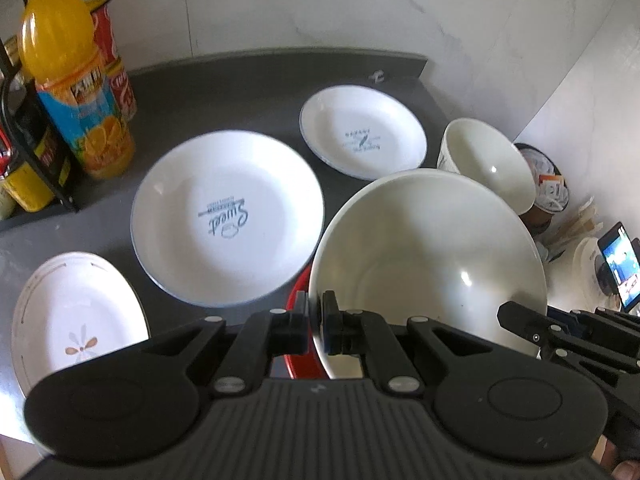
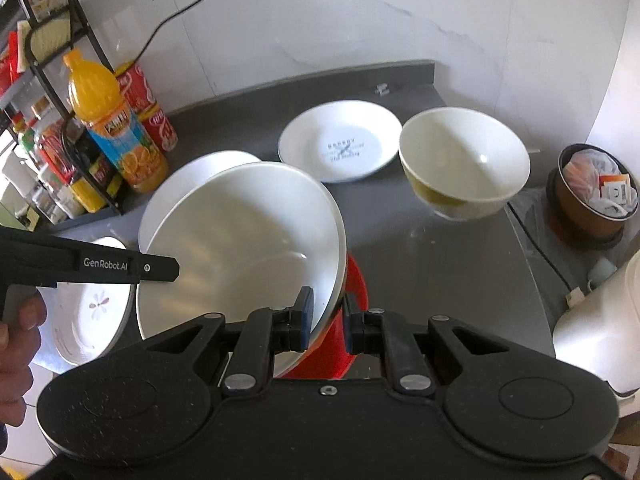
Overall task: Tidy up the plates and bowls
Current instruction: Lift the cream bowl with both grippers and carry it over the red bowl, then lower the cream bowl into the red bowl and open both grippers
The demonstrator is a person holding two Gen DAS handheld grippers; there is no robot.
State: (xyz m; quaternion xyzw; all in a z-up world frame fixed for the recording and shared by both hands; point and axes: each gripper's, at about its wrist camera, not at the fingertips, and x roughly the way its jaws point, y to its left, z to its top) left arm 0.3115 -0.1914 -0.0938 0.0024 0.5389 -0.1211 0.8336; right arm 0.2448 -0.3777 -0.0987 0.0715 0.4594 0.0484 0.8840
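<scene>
Left wrist: three plates (image 1: 228,220); two bowls (image 1: 428,264)

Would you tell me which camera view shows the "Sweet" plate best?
The left wrist view: the "Sweet" plate lies fully visible, print readable. In the right wrist view the large white bowl covers most of it, leaving only its far rim.

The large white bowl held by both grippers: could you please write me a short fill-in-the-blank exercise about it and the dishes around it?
1. Both grippers pinch the large white bowl by its ____.
2. Under that bowl shows a dish coloured ____.
3. The juice bottle holds a drink coloured ____.
4. The plate beside the bottle is printed with the word ____.

Missing words: rim; red; orange; Sweet
</scene>
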